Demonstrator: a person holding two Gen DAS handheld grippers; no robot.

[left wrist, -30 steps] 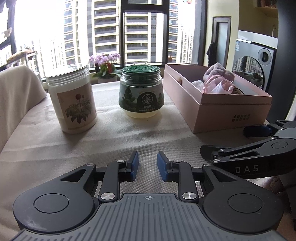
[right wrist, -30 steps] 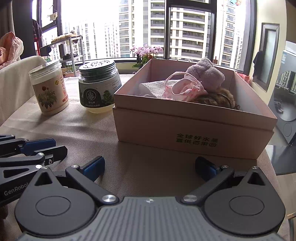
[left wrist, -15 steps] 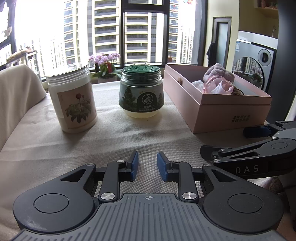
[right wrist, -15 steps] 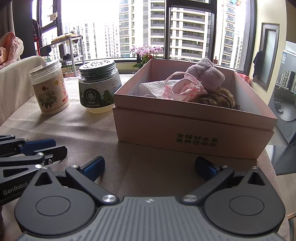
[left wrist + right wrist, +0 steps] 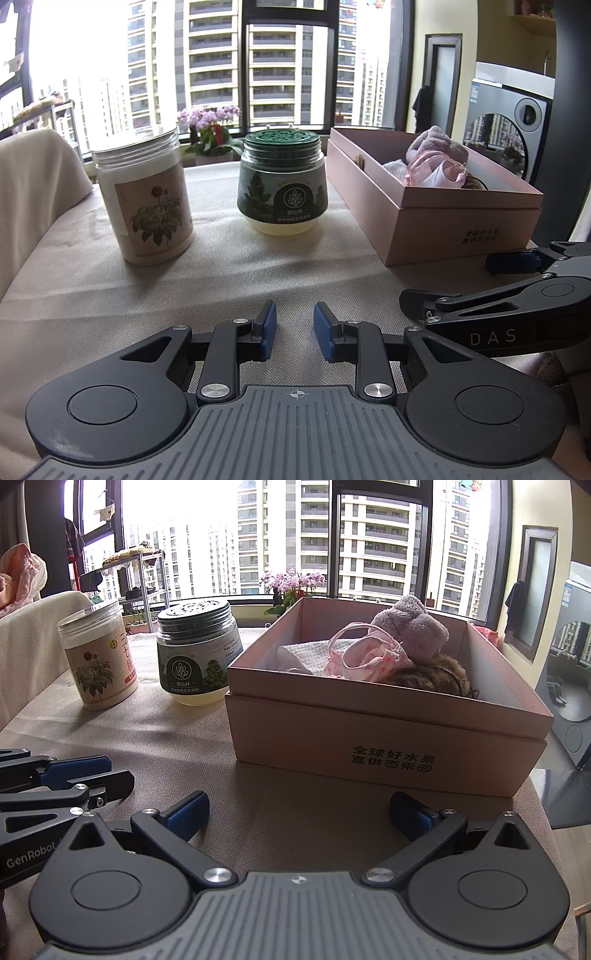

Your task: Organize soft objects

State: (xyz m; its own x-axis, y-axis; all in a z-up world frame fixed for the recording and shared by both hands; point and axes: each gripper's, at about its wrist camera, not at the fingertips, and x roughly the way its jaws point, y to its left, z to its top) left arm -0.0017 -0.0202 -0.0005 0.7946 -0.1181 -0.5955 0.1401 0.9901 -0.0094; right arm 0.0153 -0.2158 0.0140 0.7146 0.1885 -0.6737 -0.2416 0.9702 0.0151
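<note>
1. Toward the table's right edge, on the beige woven tablecloth (image 5: 258, 812), stands the open pink cardboard box (image 5: 384, 753); every soft thing in view already lies inside it: a mauve plush sock (image 5: 410, 631), a pink-and-white ruffled fabric piece (image 5: 365, 661), a white waffle-weave cloth (image 5: 306, 657) and a brown furry item (image 5: 432, 675).
2. The right gripper (image 5: 297, 812) faces the box's near long wall squarely, close before it, jaws spread wide with nothing between them.
3. The left gripper (image 5: 294, 328) sits further left, jaws drawn to a narrow gap, also empty; from it the box lies ahead and to the right.
4. The right hand is plainly nearer, and I judge any tidying would fall to it, reaching up and over the near wall.
5. The white flower-labelled plastic jar (image 5: 144, 199) and the green-lidded glass jar (image 5: 282, 184) stand left of the box, apart from it.
6. No loose soft item shows on the cloth, so the sorting looks nearly done.
</note>
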